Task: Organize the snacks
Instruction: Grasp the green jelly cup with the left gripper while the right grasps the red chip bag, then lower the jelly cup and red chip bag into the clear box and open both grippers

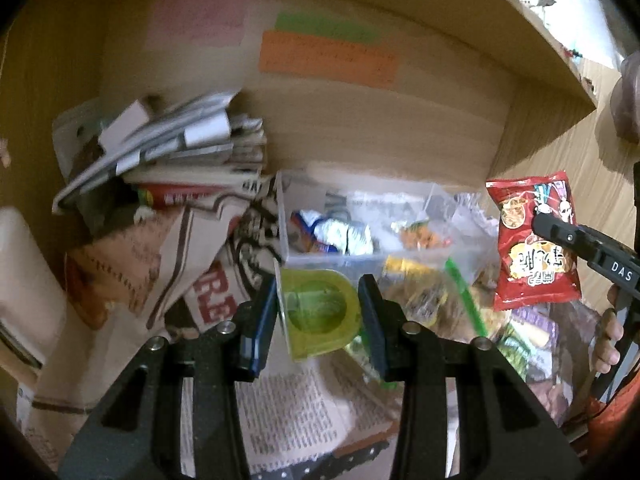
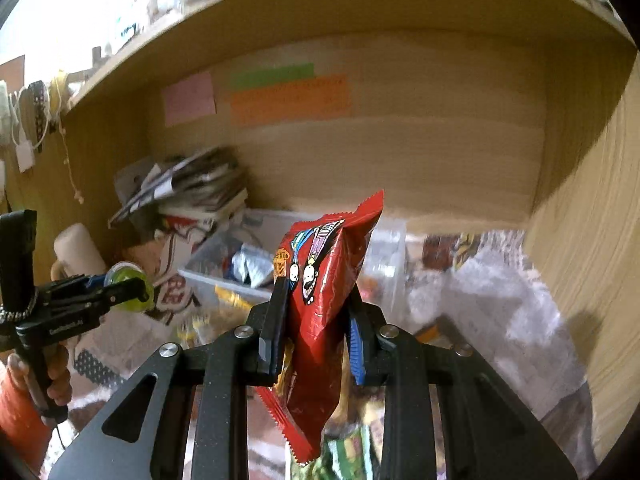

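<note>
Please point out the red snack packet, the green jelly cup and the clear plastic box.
red snack packet (image 2: 324,280): right wrist view, front face.
green jelly cup (image 1: 320,312): left wrist view, sealed top.
clear plastic box (image 1: 320,260): left wrist view, front wall.

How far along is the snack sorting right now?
Done: a few wrapped snacks already lie in the clear bin. In hand: the left tool grips a green jelly cup, and the right tool grips a red snack bag. Left: loose packets remain piled in front of the bin.
</note>
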Available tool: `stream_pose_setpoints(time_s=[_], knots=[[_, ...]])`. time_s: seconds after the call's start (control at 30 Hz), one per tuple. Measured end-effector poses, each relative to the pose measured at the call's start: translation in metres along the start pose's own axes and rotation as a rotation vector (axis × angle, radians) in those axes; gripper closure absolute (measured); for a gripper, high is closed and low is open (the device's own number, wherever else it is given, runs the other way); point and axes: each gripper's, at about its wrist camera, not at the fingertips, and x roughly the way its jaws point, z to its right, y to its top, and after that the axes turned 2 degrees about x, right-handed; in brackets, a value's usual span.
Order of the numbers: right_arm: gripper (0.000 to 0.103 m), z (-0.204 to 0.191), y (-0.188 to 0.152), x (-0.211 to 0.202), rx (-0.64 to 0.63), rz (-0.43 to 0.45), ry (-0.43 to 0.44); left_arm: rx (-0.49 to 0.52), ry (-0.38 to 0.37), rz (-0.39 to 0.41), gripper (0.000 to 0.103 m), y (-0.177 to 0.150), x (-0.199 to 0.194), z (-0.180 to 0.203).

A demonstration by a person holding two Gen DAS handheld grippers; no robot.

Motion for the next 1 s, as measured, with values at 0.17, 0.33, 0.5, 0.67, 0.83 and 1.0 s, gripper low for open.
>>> stream_pose_setpoints(time_s=[0.17, 0.33, 0.5, 0.67, 0.83, 1.0], knots=[[0.080, 0.003, 0.017, 0.000, 0.010, 0.048, -0.004, 0.010, -0.002, 0.030, 0.062, 0.018, 0.003, 0.004], [0.080, 0.008, 0.031, 0.012, 0.015, 0.057, 0.000, 0.017, -0.007, 0.051, 0.062, 0.035, 0.010, 0.007], [0.080, 0.005, 0.037, 0.029, -0.012, 0.047, -0.010, 0.032, -0.005, 0.052, 0.062, 0.051, 0.028, 0.010], [0.080, 0.006, 0.041, 0.050, -0.013, 0.017, -0.002, 0.035, -0.009, 0.037, 0.062, 0.059, 0.048, 0.010], [0.080, 0.003, 0.045, 0.076, -0.018, -0.035, 0.016, 0.024, -0.021, 0.007, 0.062, 0.065, 0.074, 0.010], [0.080, -0.006, 0.043, 0.100, -0.053, -0.093, 0.014, 0.018, -0.024, -0.029, 0.062, 0.067, 0.096, 0.009]])
